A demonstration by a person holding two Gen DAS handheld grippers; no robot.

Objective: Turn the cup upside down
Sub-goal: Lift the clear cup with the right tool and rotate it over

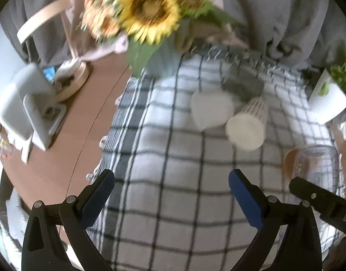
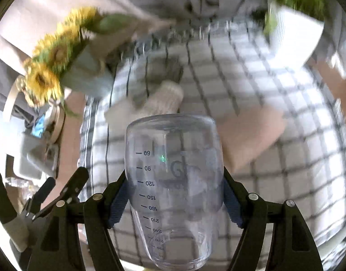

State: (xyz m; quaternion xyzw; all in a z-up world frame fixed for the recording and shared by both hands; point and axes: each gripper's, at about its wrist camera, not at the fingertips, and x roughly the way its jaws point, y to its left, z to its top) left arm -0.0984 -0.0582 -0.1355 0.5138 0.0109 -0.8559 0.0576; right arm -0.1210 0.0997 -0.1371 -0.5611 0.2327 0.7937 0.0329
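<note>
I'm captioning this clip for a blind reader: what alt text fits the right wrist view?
The right tool grips a clear measuring cup turned bottom up, its printed numbers upside down, above a checked cloth. Blurred behind are a ribbed cup lying on its side, sunflowers and a white plant pot.

Both wrist views over checked cloth (image 1: 173, 203)

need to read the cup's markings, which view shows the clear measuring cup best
The right wrist view: the clear plastic measuring cup fills the centre, held between the right tongs, its printed scale upside down. The left wrist view shows only its blurred body at the right edge.
</note>
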